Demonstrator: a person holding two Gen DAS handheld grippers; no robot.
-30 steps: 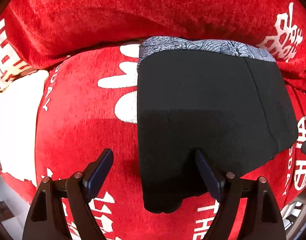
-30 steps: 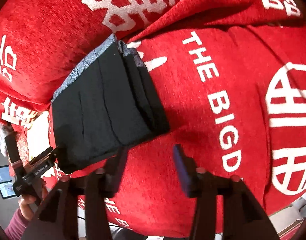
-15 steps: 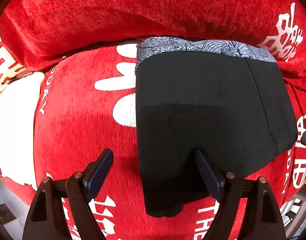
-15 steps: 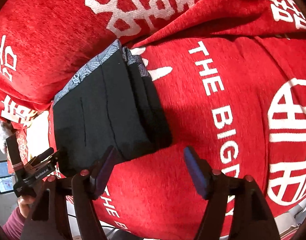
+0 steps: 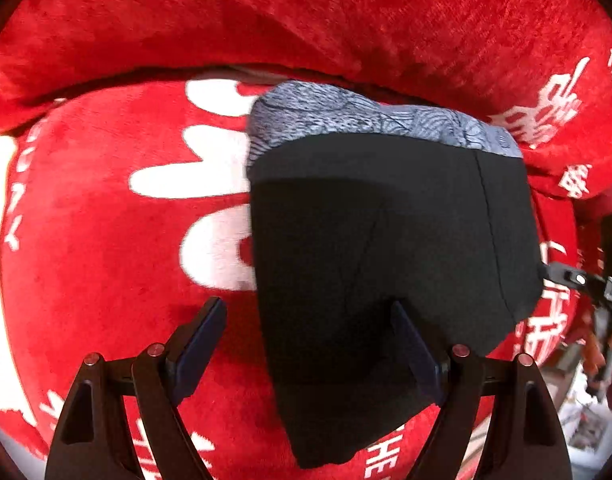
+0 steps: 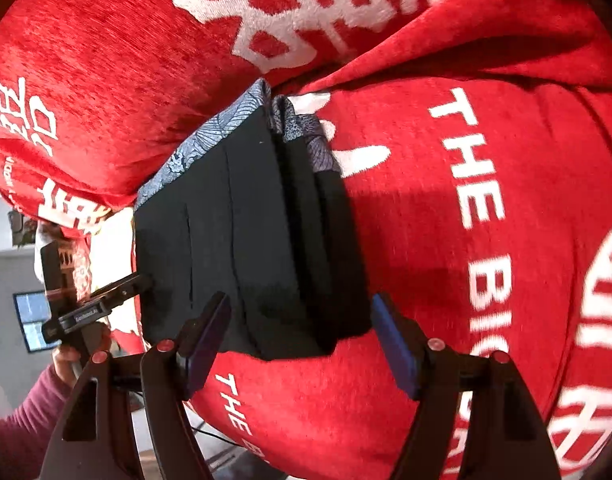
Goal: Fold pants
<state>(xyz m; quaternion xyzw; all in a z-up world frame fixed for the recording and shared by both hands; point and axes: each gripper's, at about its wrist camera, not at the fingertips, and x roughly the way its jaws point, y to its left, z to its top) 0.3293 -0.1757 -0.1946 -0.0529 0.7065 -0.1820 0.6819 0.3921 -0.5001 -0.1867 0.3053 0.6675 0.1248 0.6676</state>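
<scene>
Across a red cover (image 5: pixel 86 240) with white lettering, the folded black pants (image 5: pixel 386 248) lie, patterned grey waistband (image 5: pixel 366 124) at twelve o'clock. Left gripper (image 5: pixel 310 344) and right gripper (image 6: pixel 302 336) hover at six o'clock, jaws spread, holding nothing.

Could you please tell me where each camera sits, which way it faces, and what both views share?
Left wrist: on the left gripper, facing the sofa backrest across the folded black pants; own open fingers show.
Right wrist: on the right gripper, facing the pants' layered edge; the person's left hand shows.
Shared: the pants and the red sofa cover.
</scene>
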